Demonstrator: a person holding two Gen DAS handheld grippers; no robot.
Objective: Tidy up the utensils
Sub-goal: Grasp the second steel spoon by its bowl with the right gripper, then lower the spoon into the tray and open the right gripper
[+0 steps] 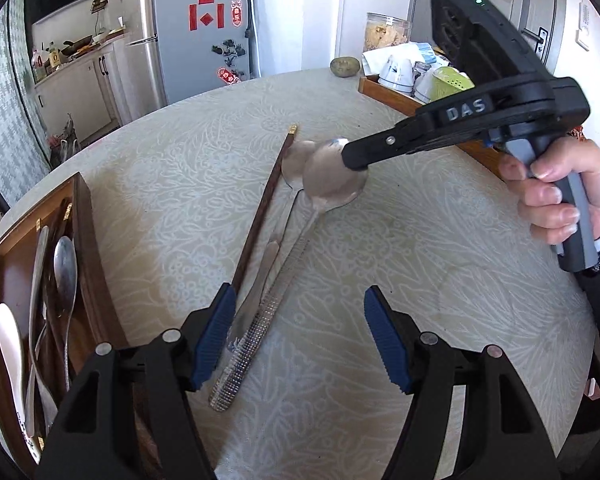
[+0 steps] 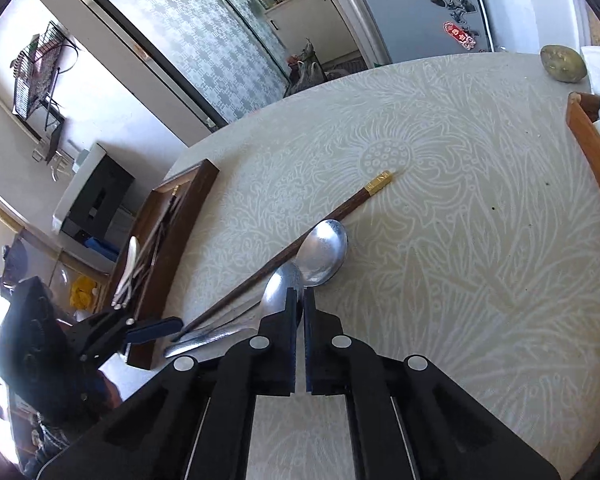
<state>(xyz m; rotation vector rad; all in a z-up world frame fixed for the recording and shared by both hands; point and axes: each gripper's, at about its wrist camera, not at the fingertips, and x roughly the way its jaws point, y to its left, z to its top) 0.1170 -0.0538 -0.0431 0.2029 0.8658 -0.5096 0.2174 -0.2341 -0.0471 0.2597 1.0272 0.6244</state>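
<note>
Right claw [image 2: 299, 300] clamped on near spoon [image 2: 282, 284] bowl rim.

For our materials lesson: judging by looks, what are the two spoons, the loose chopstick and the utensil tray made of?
Spoons: probably polished steel; mirror-like glare. Chopstick: likely dark wood with a brassy end cap. Utensil tray: seemingly dark brown wood.

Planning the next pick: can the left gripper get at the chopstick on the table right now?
Probably yes: the left gripper is open, and the chopstick lies bare on the table beside its left pad, nothing on top.
</note>
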